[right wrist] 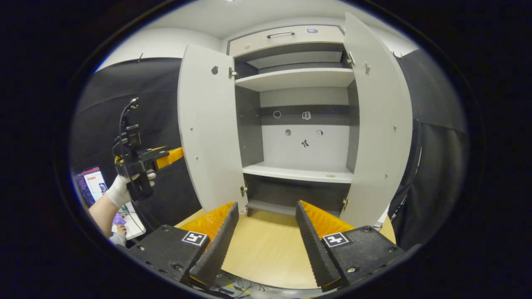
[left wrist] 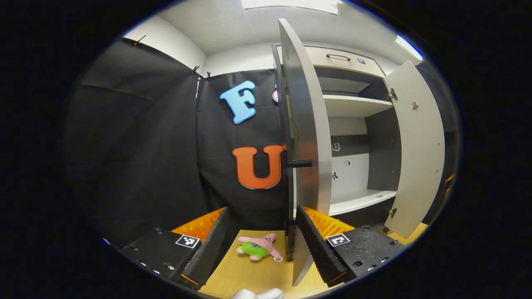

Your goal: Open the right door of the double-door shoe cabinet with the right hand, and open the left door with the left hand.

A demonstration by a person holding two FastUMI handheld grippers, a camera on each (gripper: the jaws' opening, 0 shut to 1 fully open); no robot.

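Both flat grey doors of the tall grey shoe cabinet (right wrist: 299, 124) stand wide open, the left door (right wrist: 208, 128) and the right door (right wrist: 380, 124), so the job looks done. The left tongs (left wrist: 262, 245) and right tongs (right wrist: 266, 241) gape wide, holding nothing. The left door's edge is close to the left tongs; the wooden desk (right wrist: 266, 253) has room.

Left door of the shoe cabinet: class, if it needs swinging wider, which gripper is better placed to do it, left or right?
Probably the left. The left door stands edge-on just ahead of the left gripper, its handle above the open fingers. The right gripper faces the cabinet's open middle, away from either door.
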